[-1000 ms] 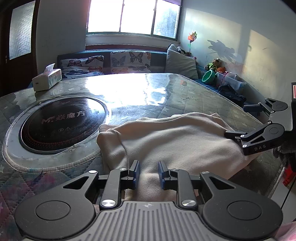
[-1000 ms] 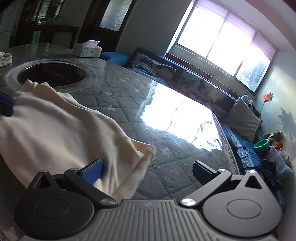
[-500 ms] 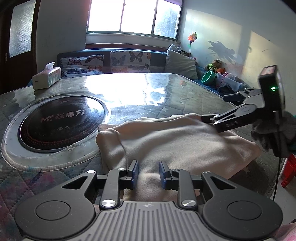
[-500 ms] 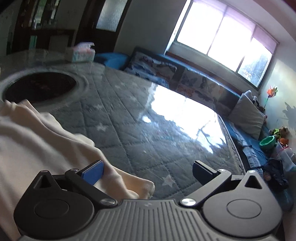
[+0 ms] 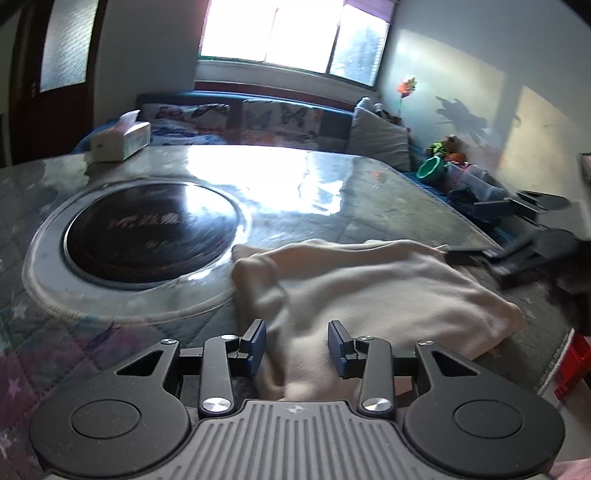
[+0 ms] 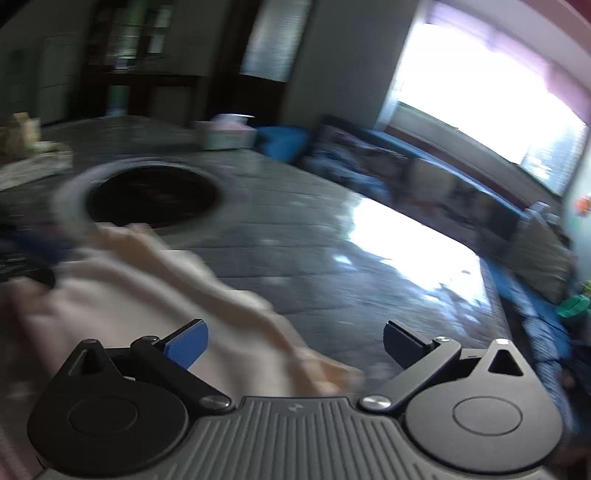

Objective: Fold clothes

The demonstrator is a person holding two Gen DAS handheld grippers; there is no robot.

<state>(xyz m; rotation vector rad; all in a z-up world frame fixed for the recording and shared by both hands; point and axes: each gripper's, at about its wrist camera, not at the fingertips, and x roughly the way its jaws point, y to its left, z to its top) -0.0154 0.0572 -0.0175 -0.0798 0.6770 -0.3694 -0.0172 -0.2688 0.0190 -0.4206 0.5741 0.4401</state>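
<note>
Left wrist view is fairly sharp; right wrist view is smeared w/ motion blur, so detail there is poor. Only the left view shows the right gripper [image 5: 480, 236] from outside: dark, at the far right edge of the cream garment [image 5: 369, 291], fingers spread, lower one touching or just beside the cloth's far corner; can't tell which. Only the right view shows dark cabinets at the back of the room & a blurred cloth-like heap at the table's far left edge.

Surface: table [image 5: 388, 192] w/ a grey quilted star-print cover under a glossy sheet, strong window glare across it. A round black cooktop [image 5: 147, 236] w/ a pale ring is set into it. Tissue box [image 5: 122, 138] at the far edge. Behind: bench w/ butterfly cushions [image 5: 273, 118], grey pillow, bright window [image 5: 295, 33], green bowl [image 5: 432, 173] & toys to the right.

Garment lies folded on the table's near right part, just right of the cooktop ring, near edge running toward the camera. Left gripper [image 5: 297, 349]: blue pads apart, cloth lying between them, not pinched. Right gripper in own view [image 6: 295, 343]: fingers wide apart, garment's [image 6: 147, 306] edge passing between them, closer to the blue pad [image 6: 186, 349], nothing clamped.
</note>
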